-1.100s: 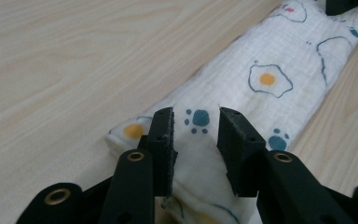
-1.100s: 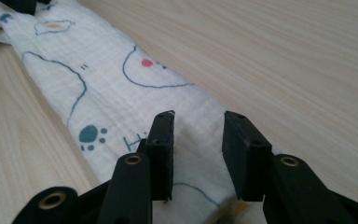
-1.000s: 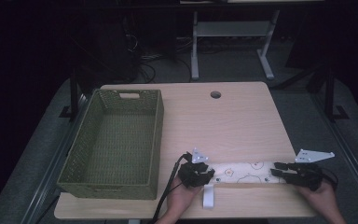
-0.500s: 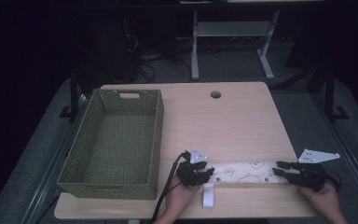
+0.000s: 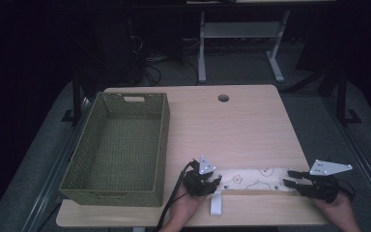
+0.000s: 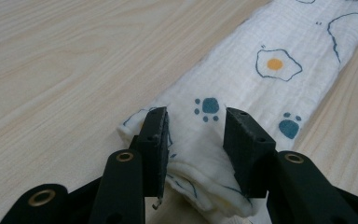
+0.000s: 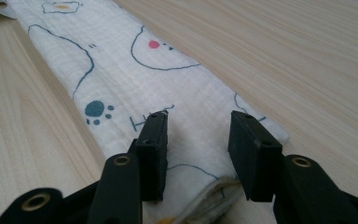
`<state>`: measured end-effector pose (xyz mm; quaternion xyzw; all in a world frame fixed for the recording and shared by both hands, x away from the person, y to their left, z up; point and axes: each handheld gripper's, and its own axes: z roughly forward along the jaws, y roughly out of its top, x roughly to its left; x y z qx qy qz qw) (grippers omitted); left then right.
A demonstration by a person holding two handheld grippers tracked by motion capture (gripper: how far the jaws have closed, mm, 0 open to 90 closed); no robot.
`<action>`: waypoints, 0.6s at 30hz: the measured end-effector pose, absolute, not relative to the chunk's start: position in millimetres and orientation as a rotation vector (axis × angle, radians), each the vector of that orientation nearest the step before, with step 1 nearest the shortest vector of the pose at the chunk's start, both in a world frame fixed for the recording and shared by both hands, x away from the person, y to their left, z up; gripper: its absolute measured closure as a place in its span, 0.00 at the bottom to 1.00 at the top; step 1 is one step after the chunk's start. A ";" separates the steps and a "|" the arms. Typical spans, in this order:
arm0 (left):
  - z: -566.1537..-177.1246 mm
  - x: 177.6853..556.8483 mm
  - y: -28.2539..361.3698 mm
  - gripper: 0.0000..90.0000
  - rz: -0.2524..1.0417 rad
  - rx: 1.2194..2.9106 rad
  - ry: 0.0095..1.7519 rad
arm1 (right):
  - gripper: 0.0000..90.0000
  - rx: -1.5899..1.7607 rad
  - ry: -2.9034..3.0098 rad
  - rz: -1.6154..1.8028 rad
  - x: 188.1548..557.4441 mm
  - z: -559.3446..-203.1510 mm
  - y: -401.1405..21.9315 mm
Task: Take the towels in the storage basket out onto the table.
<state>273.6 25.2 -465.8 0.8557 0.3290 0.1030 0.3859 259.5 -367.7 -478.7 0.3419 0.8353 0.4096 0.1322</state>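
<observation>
the bench (image 5: 251,125) carries a green woven basket (image 5: 118,145) at its left and, along the near edge, a folded cloth (image 5: 251,178) printed with eggs and paw marks, lying as a long narrow strip between the 2 hands. a small white piece (image 5: 216,204) lies just in front of the strip. the left tongs (image 6: 193,140) straddle the strip's left end, the right tongs (image 7: 196,144) its right end; both have just been opening, the pads stand off the fabric, and the cloth rests flat between them, held by neither. the step looks like letting go after a fold (or a re-grip). to do it well, open fully before lifting, so no layer snags a pad and drags the fold apart, and rise straight up at both ends together.
</observation>
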 end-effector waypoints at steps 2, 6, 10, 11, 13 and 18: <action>-463.8 274.2 25.3 0.64 0.259 2.170 0.849 | 0.62 1.009 2.429 1.190 260.4 -477.3 -366.8; -455.6 274.6 33.1 0.59 0.251 2.098 0.917 | 0.61 1.068 2.361 1.235 257.7 -465.5 -370.0; -454.9 274.8 39.7 0.55 0.241 2.080 0.991 | 0.60 1.131 2.299 1.233 254.8 -458.9 -377.5; -455.6 275.1 40.8 0.54 0.232 2.077 1.011 | 0.59 1.147 2.295 1.222 254.6 -459.3 -378.7; -457.2 275.0 41.3 0.54 0.218 2.084 1.032 | 0.59 1.169 2.293 1.200 253.4 -461.5 -380.3; -460.1 273.6 39.8 0.50 0.200 2.094 1.052 | 0.57 1.228 2.275 1.174 251.7 -466.8 -383.6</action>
